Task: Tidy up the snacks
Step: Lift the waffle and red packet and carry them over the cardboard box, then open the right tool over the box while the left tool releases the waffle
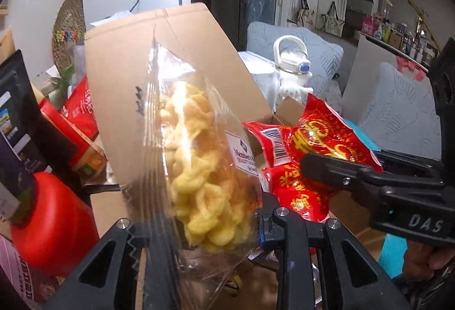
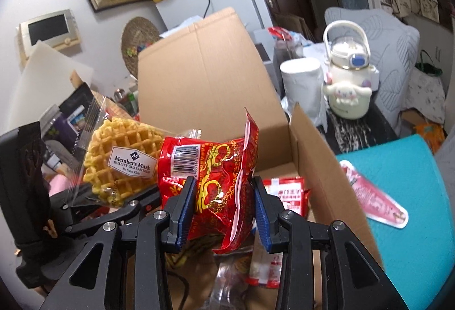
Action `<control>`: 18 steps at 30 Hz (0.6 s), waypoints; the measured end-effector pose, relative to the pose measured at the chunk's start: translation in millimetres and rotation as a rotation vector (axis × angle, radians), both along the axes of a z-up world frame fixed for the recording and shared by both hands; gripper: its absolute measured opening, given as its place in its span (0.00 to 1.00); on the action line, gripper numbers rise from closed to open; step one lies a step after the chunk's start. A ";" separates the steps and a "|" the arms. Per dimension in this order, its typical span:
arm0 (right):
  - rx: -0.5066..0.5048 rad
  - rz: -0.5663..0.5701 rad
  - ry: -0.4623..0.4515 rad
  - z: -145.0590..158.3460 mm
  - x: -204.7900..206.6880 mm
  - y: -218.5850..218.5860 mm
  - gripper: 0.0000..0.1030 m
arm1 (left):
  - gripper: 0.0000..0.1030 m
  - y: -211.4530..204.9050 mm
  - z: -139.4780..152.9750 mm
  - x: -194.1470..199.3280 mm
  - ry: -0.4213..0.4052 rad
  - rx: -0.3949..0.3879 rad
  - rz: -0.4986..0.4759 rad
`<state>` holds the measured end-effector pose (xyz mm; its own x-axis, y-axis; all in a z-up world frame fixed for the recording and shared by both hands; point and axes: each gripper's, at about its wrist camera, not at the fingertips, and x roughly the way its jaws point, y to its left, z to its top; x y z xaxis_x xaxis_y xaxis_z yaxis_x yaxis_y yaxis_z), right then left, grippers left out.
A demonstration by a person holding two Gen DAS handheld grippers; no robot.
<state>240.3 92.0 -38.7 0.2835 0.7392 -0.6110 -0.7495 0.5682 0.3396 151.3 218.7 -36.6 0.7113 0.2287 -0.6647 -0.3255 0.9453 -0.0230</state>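
The left gripper [image 1: 204, 227] is clamped on a crinkly clear bag of lattice waffles [image 1: 196, 167], and the right gripper [image 2: 224, 207] pinches a glossy red foil packet [image 2: 216, 182]; both hang above the open cardboard box [image 2: 204, 68]. The slick film could slip from the pads, or a bag could snag the stiff upright flap and land outside.

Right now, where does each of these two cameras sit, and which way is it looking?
Left wrist view: sits on the left gripper, looking along its fingers at the clear bag of yellow waffle it holds; the right gripper and a hand show at right.
Right wrist view: sits on the right gripper, looking at the crinkly red foil snack packet it holds.
Both show the open brown cardboard box, both snacks, and the white cartoon water bottle.
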 end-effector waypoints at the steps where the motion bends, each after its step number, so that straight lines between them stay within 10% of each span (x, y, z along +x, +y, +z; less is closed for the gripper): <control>1: -0.009 -0.003 0.001 -1.6 0.5 0.9 0.37 | 0.27 0.5 -2.1 1.8 0.012 0.003 0.004; 18: -0.142 -0.029 -0.008 -25.4 7.3 12.1 0.37 | 0.27 16.3 -32.1 22.4 0.195 -0.075 0.039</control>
<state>247.6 104.2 -64.0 0.3089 0.6366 -0.7067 -0.7344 0.6318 0.2481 173.6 235.0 -68.7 0.5593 0.1985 -0.8049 -0.3668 0.9300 -0.0255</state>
